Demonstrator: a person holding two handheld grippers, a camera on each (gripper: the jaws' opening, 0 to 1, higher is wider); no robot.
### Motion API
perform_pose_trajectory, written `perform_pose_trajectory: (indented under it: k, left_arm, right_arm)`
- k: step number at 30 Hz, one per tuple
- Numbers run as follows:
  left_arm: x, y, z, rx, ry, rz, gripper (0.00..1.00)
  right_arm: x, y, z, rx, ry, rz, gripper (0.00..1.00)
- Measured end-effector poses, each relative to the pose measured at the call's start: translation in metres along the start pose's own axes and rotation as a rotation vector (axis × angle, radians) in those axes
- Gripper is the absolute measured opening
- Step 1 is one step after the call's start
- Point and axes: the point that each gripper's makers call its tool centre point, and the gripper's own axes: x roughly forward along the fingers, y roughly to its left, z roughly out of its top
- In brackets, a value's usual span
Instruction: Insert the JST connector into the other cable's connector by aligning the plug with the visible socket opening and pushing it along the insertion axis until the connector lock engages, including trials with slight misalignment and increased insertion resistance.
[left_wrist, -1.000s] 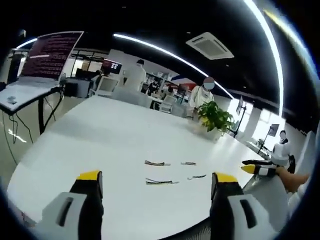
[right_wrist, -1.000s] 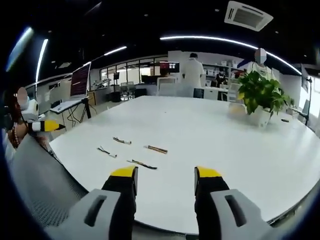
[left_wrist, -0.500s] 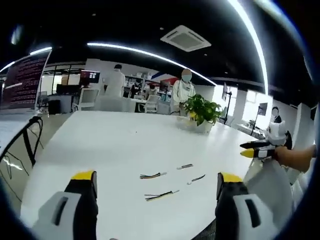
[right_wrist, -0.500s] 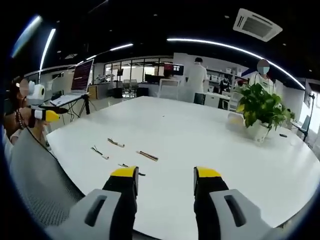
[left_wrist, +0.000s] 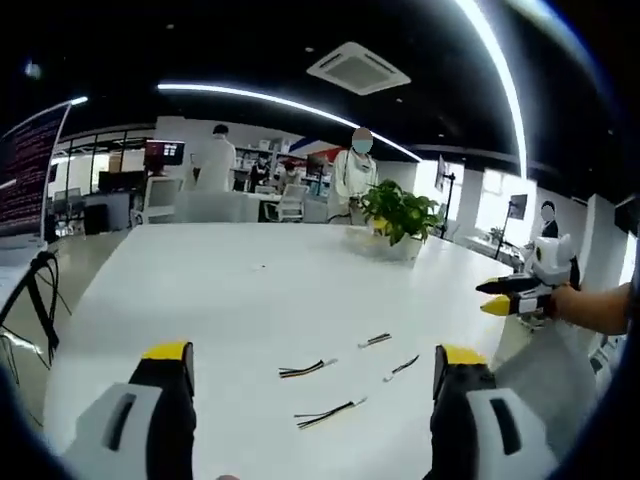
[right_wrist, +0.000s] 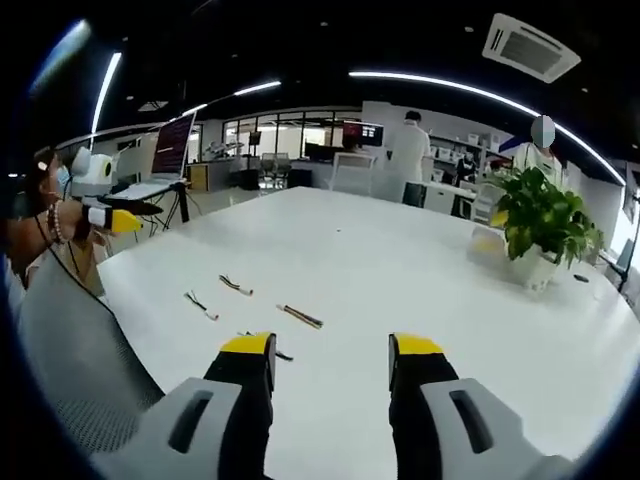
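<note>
A: What changed?
B: Both views swung; cables unmoved. Left gripper (left_wrist: 312, 362) and right gripper (right_wrist: 331, 352) gape wide, empty.
A: The JST cables (left_wrist: 330, 411)?
B: Twelve o'clock, on the table (left_wrist: 230, 300). Judged: approach only. Plant (left_wrist: 400, 212) beyond.

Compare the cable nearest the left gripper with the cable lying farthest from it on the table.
In the left gripper view, the nearest cable looks longer, with dark and yellow wires fanning apart at one end; the farthest cable looks shorter and dark, its wires staying bunched. The nearest cable lies between the left gripper's open jaws, low in the view; the farthest cable lies further up the white table, toward the potted plant. Both lie flat, loose and unheld, each ending in a small pale tip.
</note>
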Motion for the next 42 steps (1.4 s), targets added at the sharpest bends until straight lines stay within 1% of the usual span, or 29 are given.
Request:
perform_pose_trajectory:
  k: [10, 12, 14, 15, 18, 21, 23, 28, 32, 38, 42]
  left_arm:
    - [0.023, 0.007, 0.008, 0.000, -0.004, -0.024, 0.99]
    - [0.031, 0.007, 0.004, -0.001, 0.013, -0.039, 0.99]
    - [0.037, 0.010, -0.001, 0.011, 0.029, -0.034, 0.98]
    - [0.040, 0.011, -0.004, 0.012, 0.047, -0.038, 0.98]
    - [0.047, 0.012, -0.006, 0.013, 0.054, -0.047, 0.98]
    - [0.054, 0.013, -0.005, 0.013, 0.054, -0.060, 0.97]
    - [0.060, 0.014, -0.007, 0.021, 0.061, -0.068, 0.97]
    - [0.073, 0.017, -0.012, 0.038, 0.085, -0.079, 0.95]
    - [0.085, 0.019, -0.022, 0.043, 0.120, -0.097, 0.95]
    - [0.104, 0.021, -0.037, 0.062, 0.167, -0.125, 0.91]
    - [0.113, 0.021, -0.043, 0.056, 0.188, -0.144, 0.91]
  right_arm:
    - [0.015, -0.006, 0.004, -0.021, 0.007, 0.012, 0.42]
    - [0.020, -0.007, 0.003, -0.023, 0.013, 0.018, 0.41]
    - [0.025, -0.008, 0.003, -0.038, 0.023, 0.023, 0.41]
    - [0.028, -0.008, 0.004, -0.043, 0.025, 0.028, 0.41]
    - [0.034, -0.009, 0.005, -0.057, 0.034, 0.039, 0.41]
    - [0.041, -0.009, 0.008, -0.035, 0.034, 0.062, 0.41]
    - [0.047, -0.010, 0.008, -0.049, 0.043, 0.060, 0.40]
    - [0.060, -0.008, 0.008, -0.062, 0.056, 0.091, 0.40]
    - [0.073, -0.004, 0.010, -0.068, 0.067, 0.129, 0.40]
    - [0.096, -0.001, 0.007, -0.117, 0.098, 0.170, 0.39]
    - [0.109, 0.001, 0.003, -0.140, 0.113, 0.193, 0.39]
